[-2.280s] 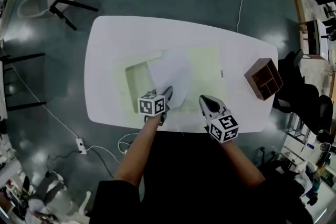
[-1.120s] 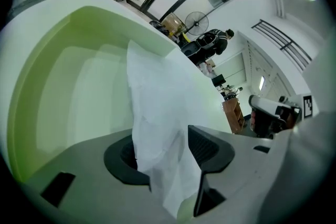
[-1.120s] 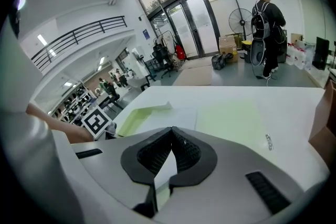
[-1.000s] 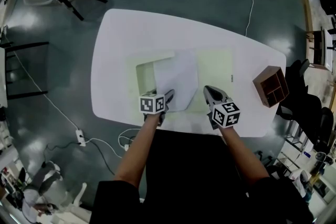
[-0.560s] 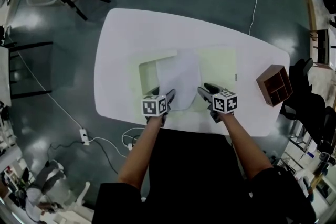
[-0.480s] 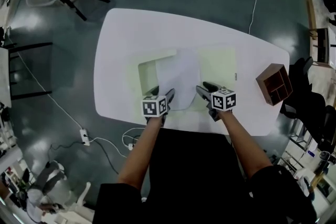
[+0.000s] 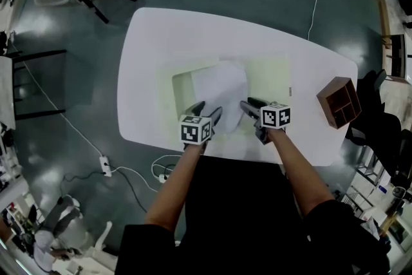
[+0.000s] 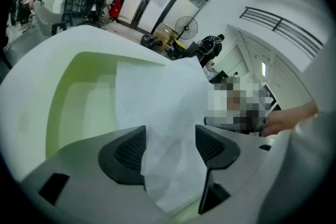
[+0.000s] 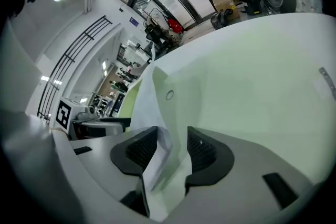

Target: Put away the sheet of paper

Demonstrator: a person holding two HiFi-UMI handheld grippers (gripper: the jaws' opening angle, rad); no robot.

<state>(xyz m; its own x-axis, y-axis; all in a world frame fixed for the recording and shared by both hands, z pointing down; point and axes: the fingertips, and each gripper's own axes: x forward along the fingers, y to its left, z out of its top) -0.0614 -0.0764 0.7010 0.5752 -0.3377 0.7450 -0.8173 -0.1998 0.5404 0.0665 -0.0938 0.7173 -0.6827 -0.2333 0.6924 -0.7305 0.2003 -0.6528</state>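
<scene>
Sheet location: sheet of paper (image 7: 222, 90) near the middle of the desk (image 7: 161, 42), lying over a pale green cover (image 7: 270, 77); near edge raised off the cover between the two tools.

Sheet form: bowed and slightly rippled, not flat; far part resting on the cover.

Handling, weight: judged very light; no lifting effort required.

Handling, stiffness: judged thin and limp; likely to sag, curl or fold wherever unsupported.

Handling, surface: judged smooth and prone to slipping from a loose pinch; easily creased or torn by an uneven pull.

Grasp points: near left and near right corners, taken together, close to the edge; keeps the sheet spread and level.

Left tool (image 8: 170, 147): released, spread wide, straddling the near left corner of the sheet; at most brushing it on the left pad, clear of it on the right pad. In the head view (image 7: 207, 111) at the near left of the sheet.

Right tool (image 9: 172, 149): opening at this moment, straddling the near right edge of the sheet; no pinch visible. In the head view (image 7: 250, 104) at the near right of the sheet.

Other item: brown compartment box (image 7: 338, 102) at the right end of the desk, well apart from the sheet.
</scene>
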